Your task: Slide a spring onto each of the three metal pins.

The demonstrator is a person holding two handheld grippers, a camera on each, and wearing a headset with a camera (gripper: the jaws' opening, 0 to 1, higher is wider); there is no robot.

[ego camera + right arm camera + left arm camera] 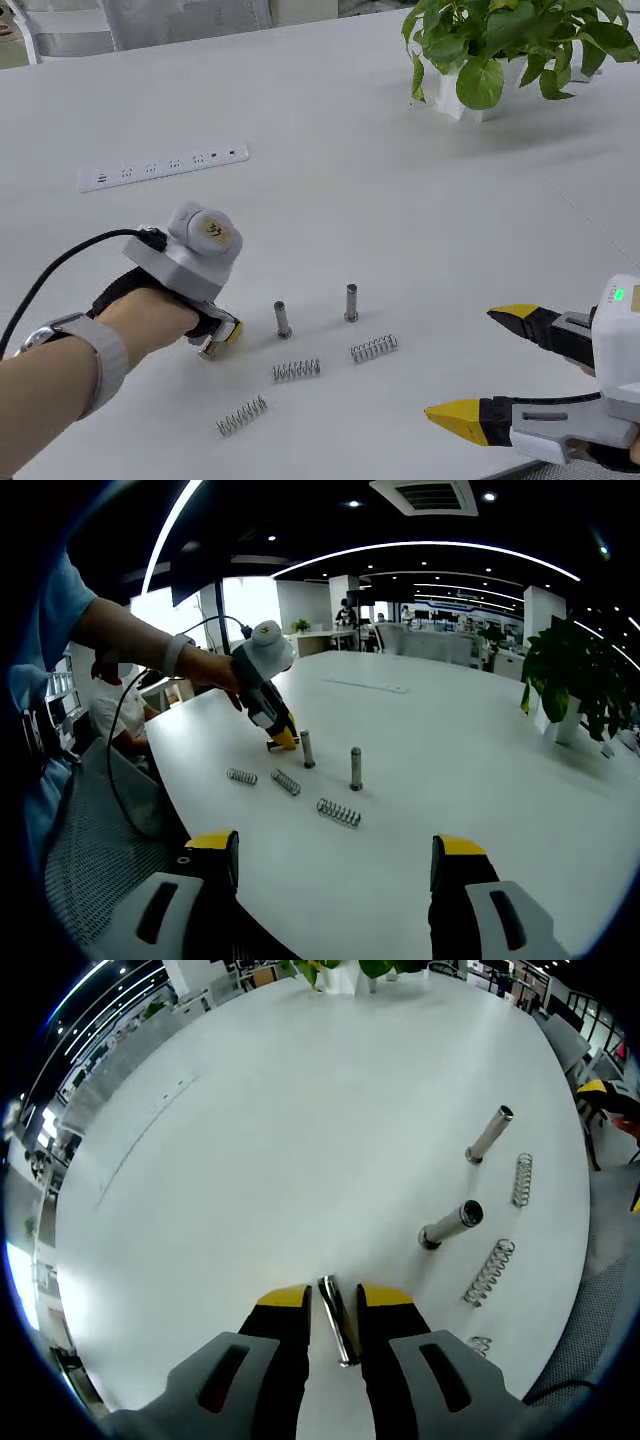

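As the head view shows the left gripper [218, 338] beside two standing pins [283, 320] and springs [297, 370] near the bench's [400, 200] near edge, a tilted release could topple them. Left gripper view: jaws clamp a third pin [338, 1322]. Right gripper view: jaws wide, empty.

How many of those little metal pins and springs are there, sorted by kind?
Metal pins: 3, two standing on the table and one held in the left gripper
Springs: 3, all lying on the table
Total: 6
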